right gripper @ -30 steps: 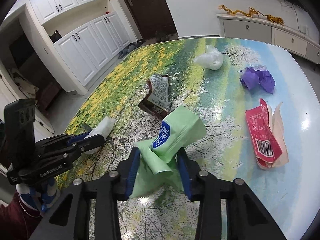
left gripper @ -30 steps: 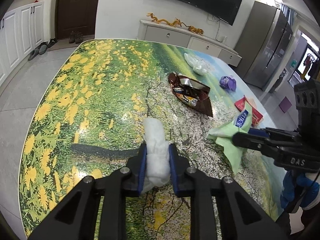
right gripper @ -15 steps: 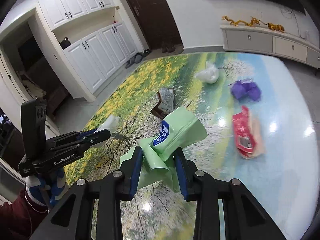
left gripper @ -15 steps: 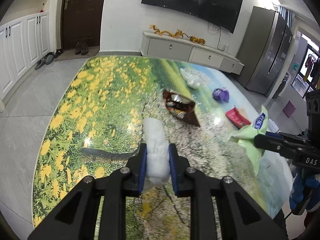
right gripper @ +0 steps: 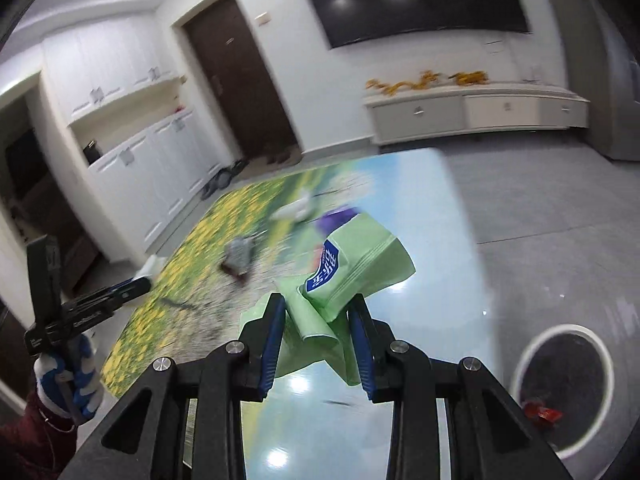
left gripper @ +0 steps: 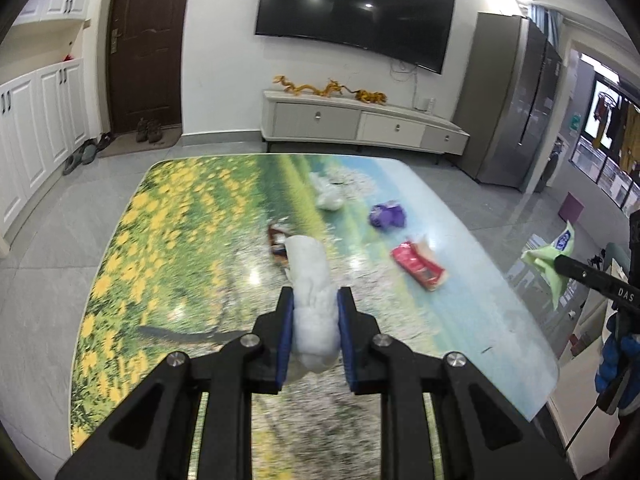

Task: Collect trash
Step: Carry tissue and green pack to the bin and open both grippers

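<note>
Left gripper (left gripper: 314, 330): jaws closed on a crumpled white tissue wad (left gripper: 310, 280), pinched at its lower half; the upper part stands free above the fingertips. Judged very light, soft and compressible, so it should tolerate a firm squeeze. The risk is that it tears or sheds if snagged. The mid-body hold looks adequate.

Right gripper (right gripper: 318, 338): jaws closed on a pale green plastic pouch with a blue label (right gripper: 344, 276), gripped at its creased lower folds while the labelled end fans out above. Judged light, thin and slick. Film of this kind can slide between pads, so a bunched, folded section is the better purchase, and that is where it is held.

Both items are held clear above the glossy table printed with a flower-meadow scene (left gripper: 168, 248). A round white-rimmed bin with a dark liner (right gripper: 560, 390) sits on the floor just beyond the table's right edge, with a red scrap already inside.

Farther along the table lie a brown snack wrapper (left gripper: 278, 242), partly hidden behind the tissue, a flattened red packet (left gripper: 418, 270), a crumpled purple wrapper (left gripper: 386, 216) and a crumpled clear plastic bag (left gripper: 328, 196) near the far end. All appear light and deformable. The clear bag likely needs a pinch on a bunched fold.
</note>
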